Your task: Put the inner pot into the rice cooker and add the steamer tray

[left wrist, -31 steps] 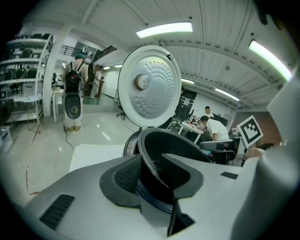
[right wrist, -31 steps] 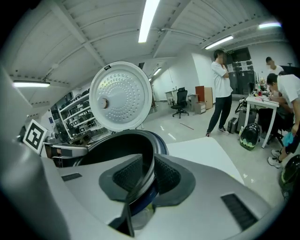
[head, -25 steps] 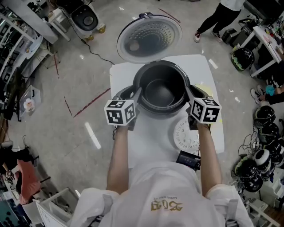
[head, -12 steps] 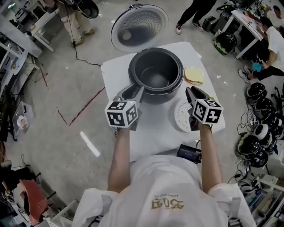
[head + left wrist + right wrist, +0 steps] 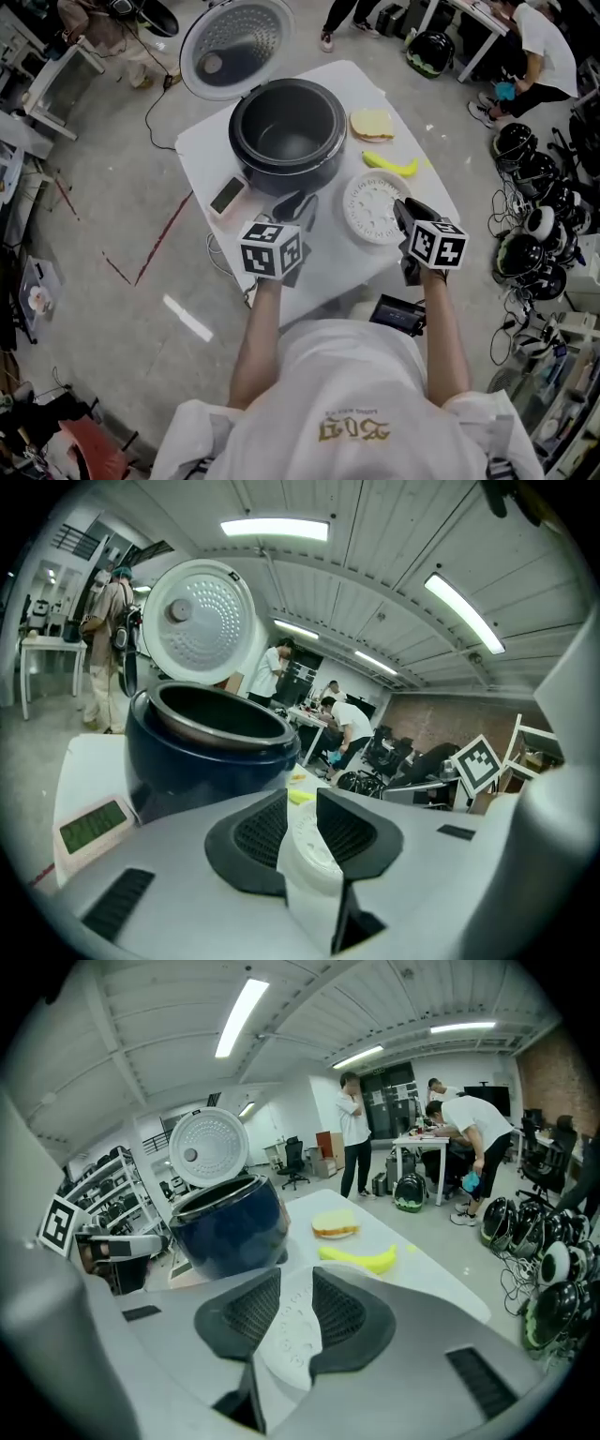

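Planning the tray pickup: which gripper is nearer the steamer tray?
Right. The right gripper, jaws opening and empty, hangs at the steamer tray's right rim; the left gripper, jaws closing and empty, is off its left side.

Steamer tray point(image 5: 291, 1335) half behind 2 fingers point(image 5: 339, 1309); perhaps a timer point(image 5: 94, 825), digits illegible.

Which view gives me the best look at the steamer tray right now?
Head view: the whole steamer tray lies flat on the table, fully visible. Both gripper views catch only a narrow strip of it.
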`<state>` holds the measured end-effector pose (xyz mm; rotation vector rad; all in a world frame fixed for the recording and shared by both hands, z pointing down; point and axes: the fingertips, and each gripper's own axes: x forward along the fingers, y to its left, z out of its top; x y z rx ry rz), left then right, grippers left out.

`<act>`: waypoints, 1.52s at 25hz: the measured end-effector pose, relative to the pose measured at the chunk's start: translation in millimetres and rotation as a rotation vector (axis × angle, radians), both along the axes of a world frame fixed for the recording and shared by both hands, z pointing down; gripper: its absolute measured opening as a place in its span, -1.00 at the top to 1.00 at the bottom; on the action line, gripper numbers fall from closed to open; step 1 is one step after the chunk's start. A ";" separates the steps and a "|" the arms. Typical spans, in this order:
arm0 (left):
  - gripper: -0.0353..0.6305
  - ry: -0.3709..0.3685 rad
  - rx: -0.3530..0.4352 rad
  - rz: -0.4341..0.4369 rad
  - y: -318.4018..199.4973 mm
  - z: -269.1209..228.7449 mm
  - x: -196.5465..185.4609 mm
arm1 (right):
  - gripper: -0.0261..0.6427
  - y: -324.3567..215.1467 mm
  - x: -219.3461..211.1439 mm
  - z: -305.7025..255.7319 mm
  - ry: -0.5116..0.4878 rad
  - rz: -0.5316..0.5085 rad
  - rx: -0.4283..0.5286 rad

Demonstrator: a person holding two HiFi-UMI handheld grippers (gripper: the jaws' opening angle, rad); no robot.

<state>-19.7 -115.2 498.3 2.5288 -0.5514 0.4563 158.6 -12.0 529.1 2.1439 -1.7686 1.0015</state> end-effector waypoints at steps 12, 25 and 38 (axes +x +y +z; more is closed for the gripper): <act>0.48 -0.108 -0.141 -0.074 38.5 76.4 54.8 | 0.53 34.8 66.2 63.8 -0.084 -0.047 -0.077; 0.27 -0.226 -0.336 -0.183 51.1 158.4 91.7 | 0.49 39.0 111.7 135.1 -0.189 -0.167 -0.187; 0.28 -0.191 -0.432 -0.300 57.8 181.7 95.8 | 0.49 28.6 110.9 149.9 -0.321 -0.210 -0.166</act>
